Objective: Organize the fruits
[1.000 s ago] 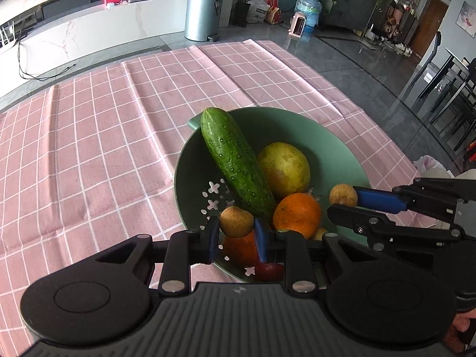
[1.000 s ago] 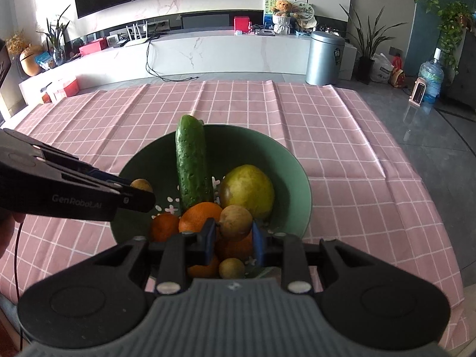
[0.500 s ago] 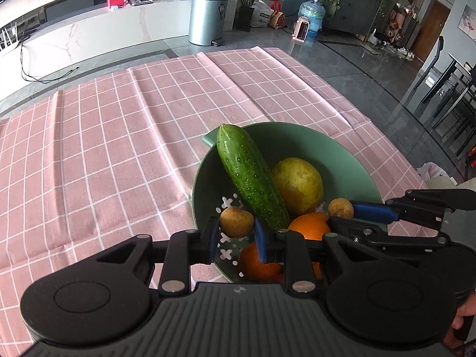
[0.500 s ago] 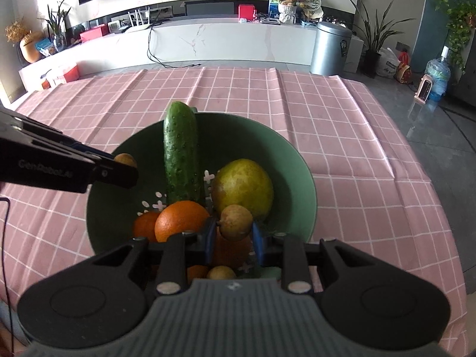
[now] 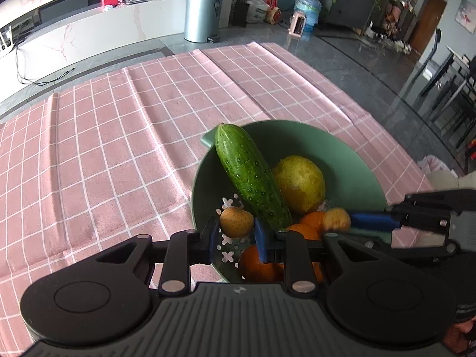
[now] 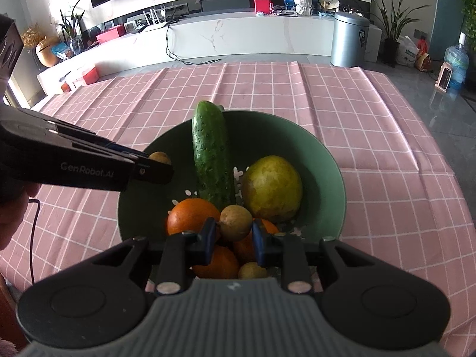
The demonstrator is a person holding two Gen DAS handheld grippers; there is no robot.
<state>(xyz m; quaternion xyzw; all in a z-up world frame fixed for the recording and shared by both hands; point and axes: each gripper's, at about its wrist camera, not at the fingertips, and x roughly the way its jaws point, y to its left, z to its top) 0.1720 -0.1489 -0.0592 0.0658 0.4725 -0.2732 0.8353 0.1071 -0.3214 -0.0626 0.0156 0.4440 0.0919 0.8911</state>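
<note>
At lower centre of each wrist view, left gripper and right gripper each clamp a small, light, thin-skinned longan across its middle above the green bowl.

Bright daylight, soft shadows on cloth, fisheye bending edges, dark vignetted corners

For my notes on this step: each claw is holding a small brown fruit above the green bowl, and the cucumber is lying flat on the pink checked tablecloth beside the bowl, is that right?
Not quite. The cucumber is not on the tablecloth; it leans inside the green bowl, its tip over the far rim, as the right wrist view shows. The rest holds: the left claw and right claw each grip a small brown fruit above the bowl.
</note>
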